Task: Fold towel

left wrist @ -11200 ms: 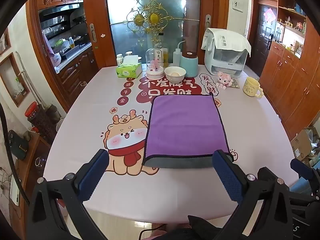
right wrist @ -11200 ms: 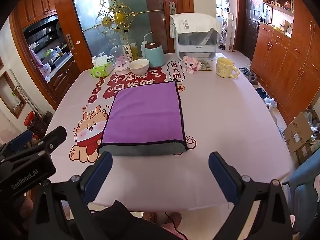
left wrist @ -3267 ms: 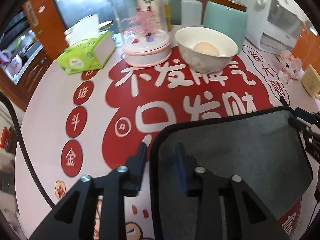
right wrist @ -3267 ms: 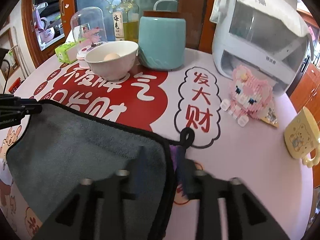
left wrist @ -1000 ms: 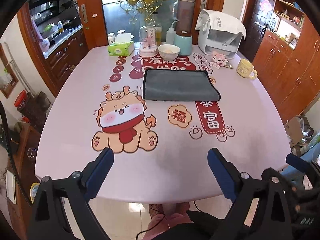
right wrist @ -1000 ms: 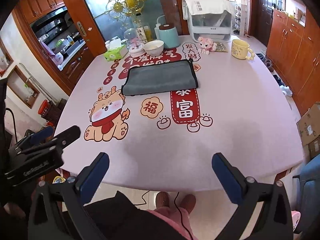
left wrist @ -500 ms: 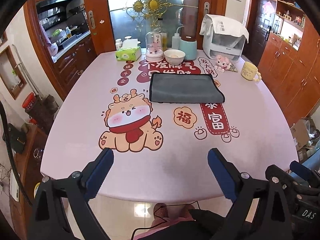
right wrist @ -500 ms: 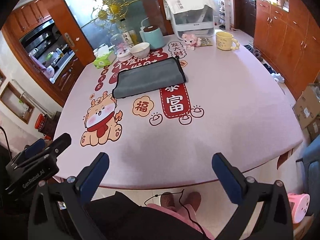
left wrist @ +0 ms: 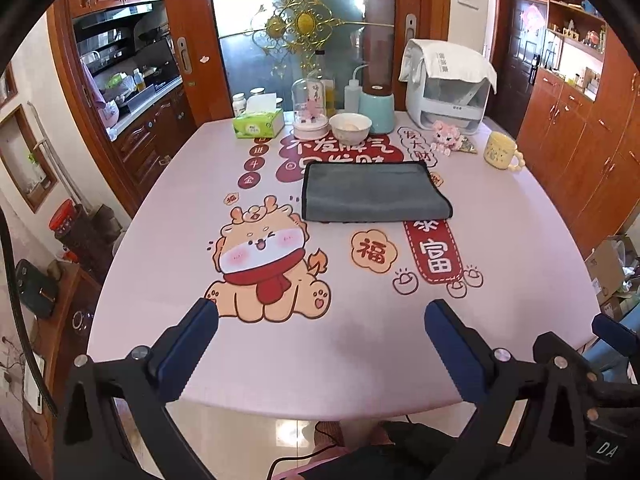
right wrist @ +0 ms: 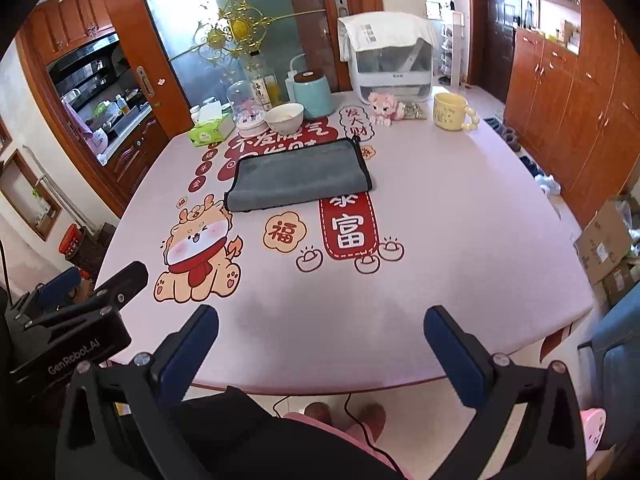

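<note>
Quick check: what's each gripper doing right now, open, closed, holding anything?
Left gripper: open, holding nothing, short of the towel.
Right gripper: open, holding nothing.

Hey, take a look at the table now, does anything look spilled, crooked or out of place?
Nothing stands out. The towel lies folded flat on the table, its edges fairly even. The bowl and mug stand upright, with no spill visible.
</note>
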